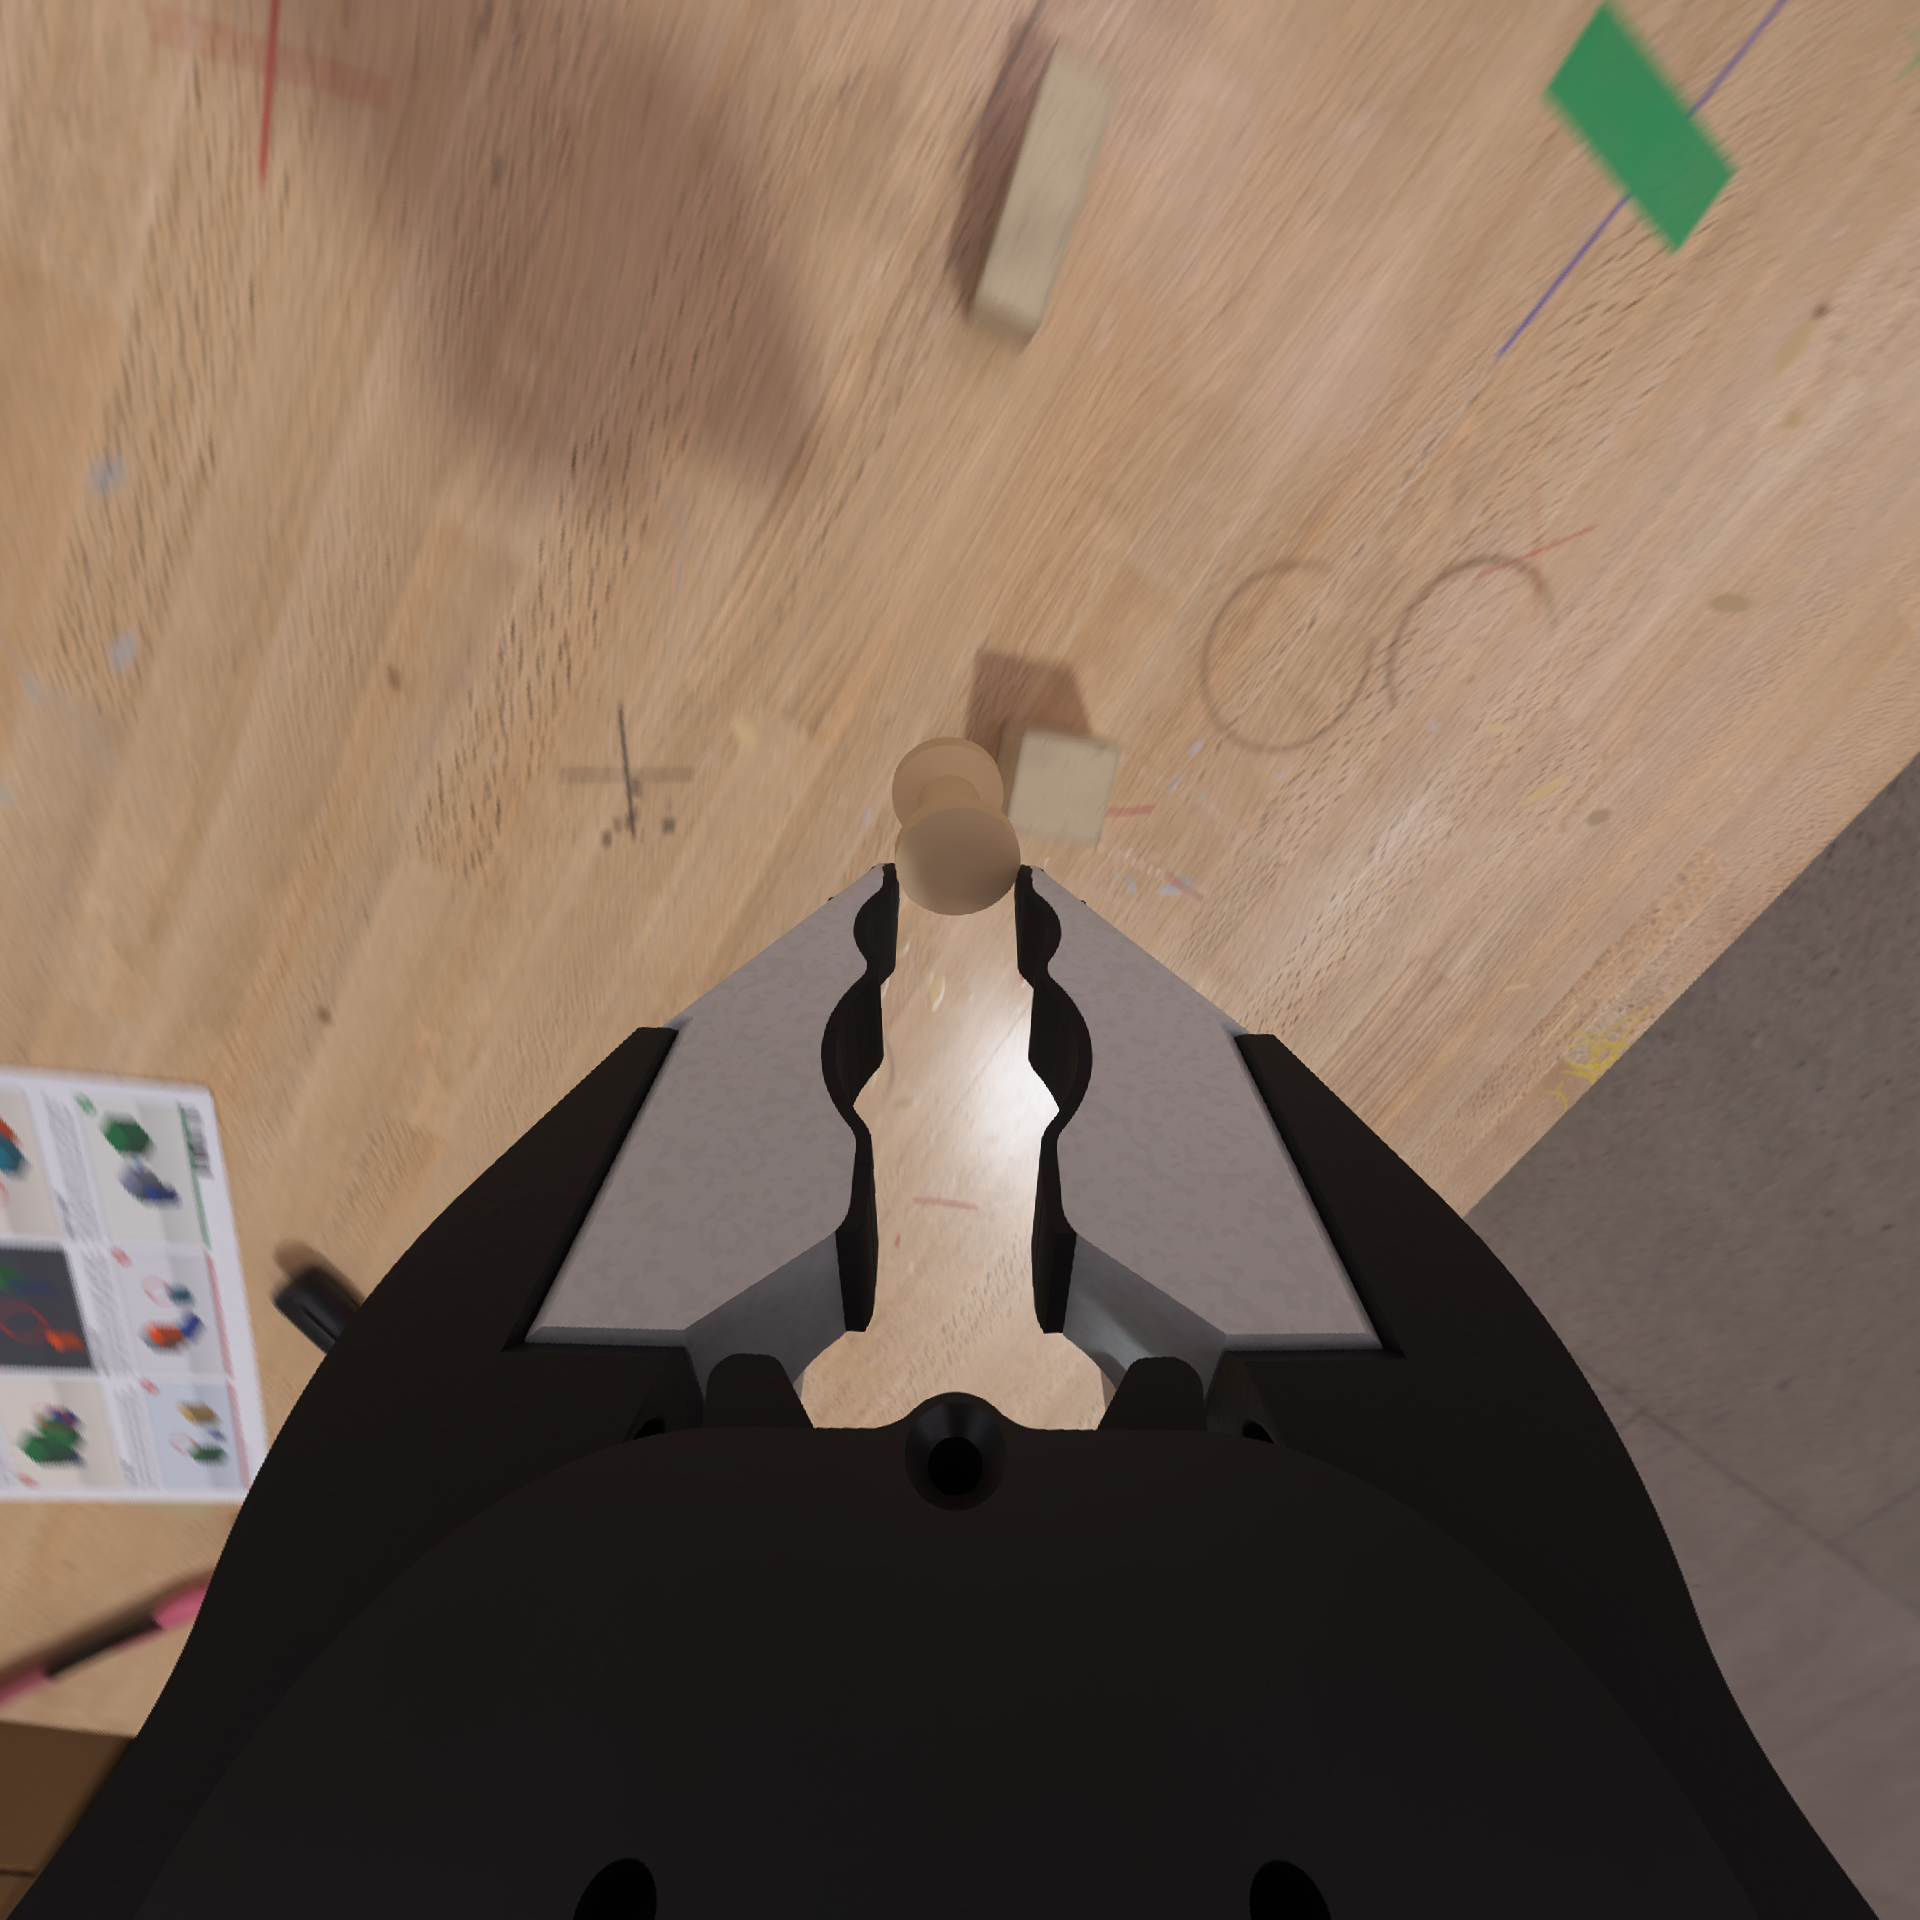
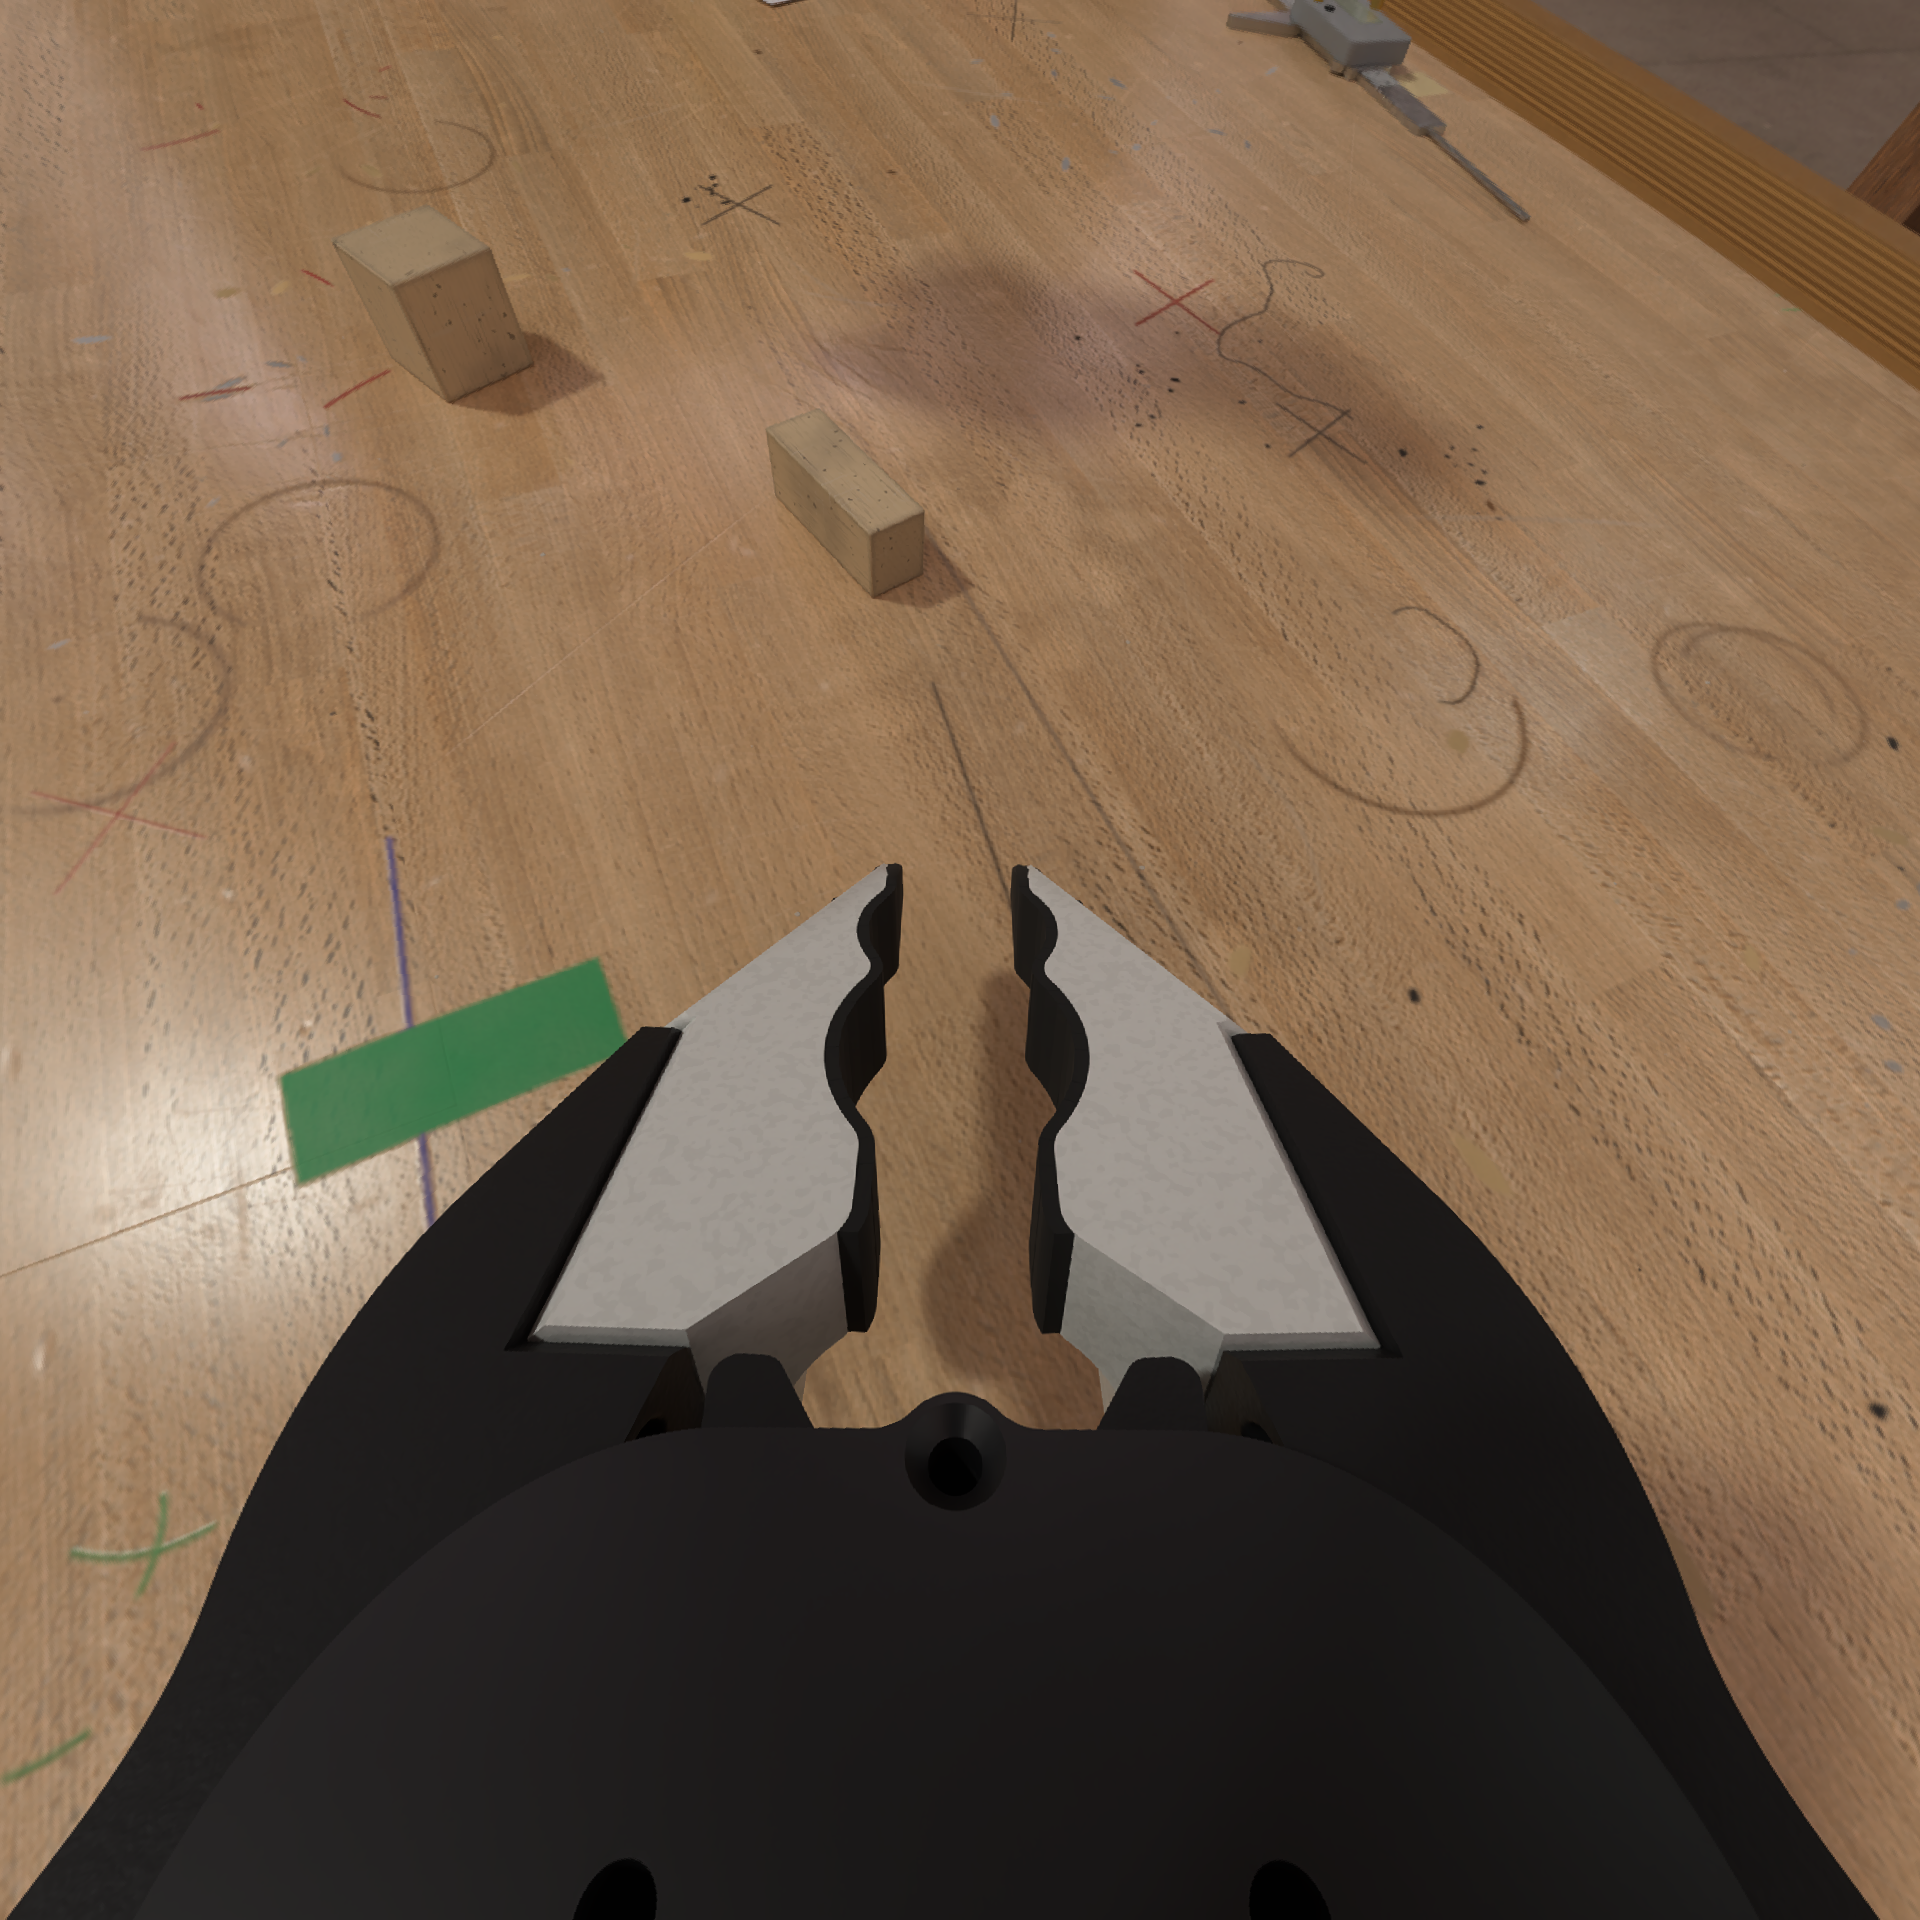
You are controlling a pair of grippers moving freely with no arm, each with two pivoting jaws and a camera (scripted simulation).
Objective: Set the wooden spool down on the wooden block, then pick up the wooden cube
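My left gripper [image 1: 956,878] is shut on a pale wooden spool [image 1: 954,857], held at the fingertips above the table. The spool's far flange points away from me. The wooden cube [image 1: 1060,795] sits on the table just beyond and right of the spool. The longer wooden block [image 1: 1039,197] lies farther off. In the right wrist view the cube [image 2: 436,301] is at the far left and the block [image 2: 847,499] is ahead of centre. My right gripper [image 2: 957,878] is open and empty above the table, well short of the block. The spool does not show in this view.
A green patch [image 1: 1636,125] lies on the wooden table, and shows beside my right gripper [image 2: 447,1070]. A printed sheet [image 1: 114,1288] and a pink pen [image 1: 104,1642] lie at the left. The table edge [image 1: 1558,1049] runs at the right. A grey measuring tool [image 2: 1351,42] lies far back.
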